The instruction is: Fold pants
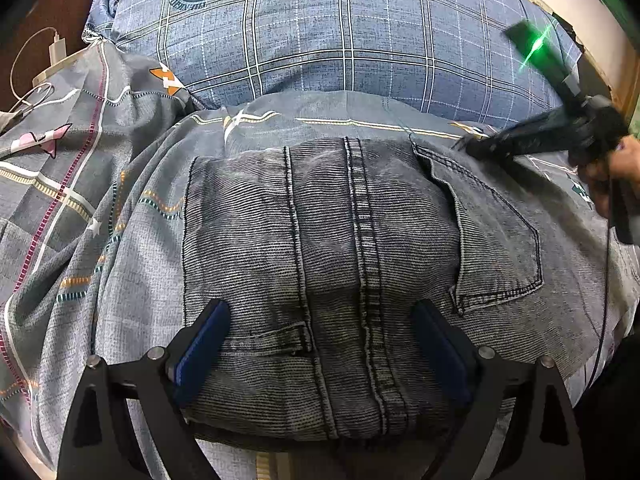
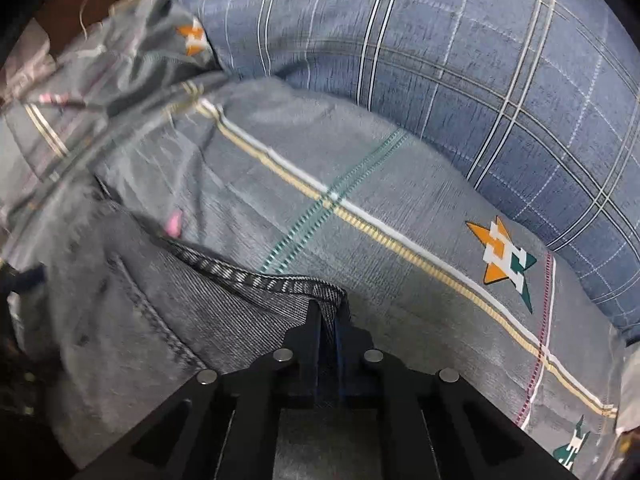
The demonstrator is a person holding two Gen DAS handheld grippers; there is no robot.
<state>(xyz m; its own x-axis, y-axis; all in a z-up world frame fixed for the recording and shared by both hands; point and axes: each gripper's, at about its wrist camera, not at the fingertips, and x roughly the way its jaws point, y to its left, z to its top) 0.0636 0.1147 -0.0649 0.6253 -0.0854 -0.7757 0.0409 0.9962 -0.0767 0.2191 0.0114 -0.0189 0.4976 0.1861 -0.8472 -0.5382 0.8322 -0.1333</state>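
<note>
Grey-black jeans (image 1: 340, 240) lie folded into a thick block on the bed, back pocket and seams facing up. My left gripper (image 1: 322, 344) is open, its blue pads (image 1: 208, 344) standing wide over the near edge of the block, one on each side of the centre seams. At the far right corner of the jeans, my right gripper (image 1: 472, 146) reaches in, held by a hand (image 1: 616, 168). In the right wrist view the right gripper (image 2: 328, 308) is shut on a fold of the jeans' edge (image 2: 280, 284), which rises slightly off the sheet; the rest of the jeans (image 2: 140, 320) spreads to the left.
A grey patterned bed sheet (image 1: 80, 200) with stars and stripes lies under the jeans. A large blue plaid pillow (image 1: 340, 28) fills the far side. A white charger with its cable (image 1: 56, 50) rests on a brown surface at the far left.
</note>
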